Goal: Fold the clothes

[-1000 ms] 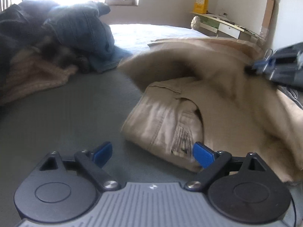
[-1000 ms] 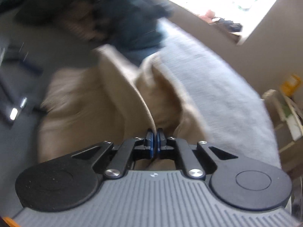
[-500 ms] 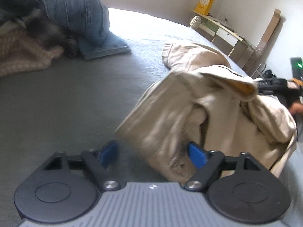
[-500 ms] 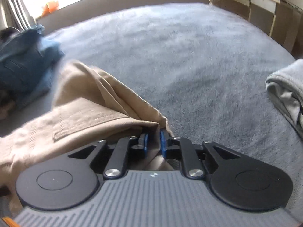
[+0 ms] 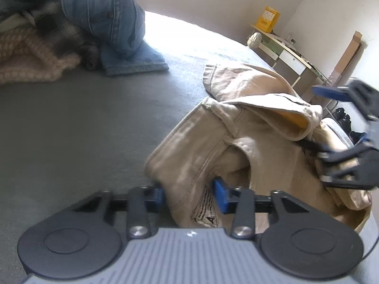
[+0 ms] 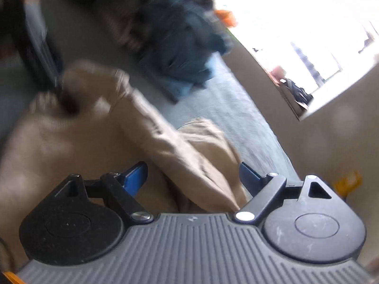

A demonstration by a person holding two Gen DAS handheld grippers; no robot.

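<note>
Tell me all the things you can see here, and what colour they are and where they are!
Trousers: one, tan, crumpled on the bed in front of both tools.
Jeans: one pile, blue, far left on the bed.
Knitted cloth: one, beige checked, left edge beside the jeans.
Bed cover: one, grey, under everything.
Box: one, yellow, on the desk by the wall.
Desk: one, pale, beyond the bed on the right.
Cardboard: one, brown, leaning on the wall.
Left tool: blue pads closing on a trouser fold.
Right tool: blue pads opening, over the trousers.

Trousers [image 5: 236, 142] lie on the bed [image 5: 71, 130], jeans [image 5: 113, 23] behind them.
</note>
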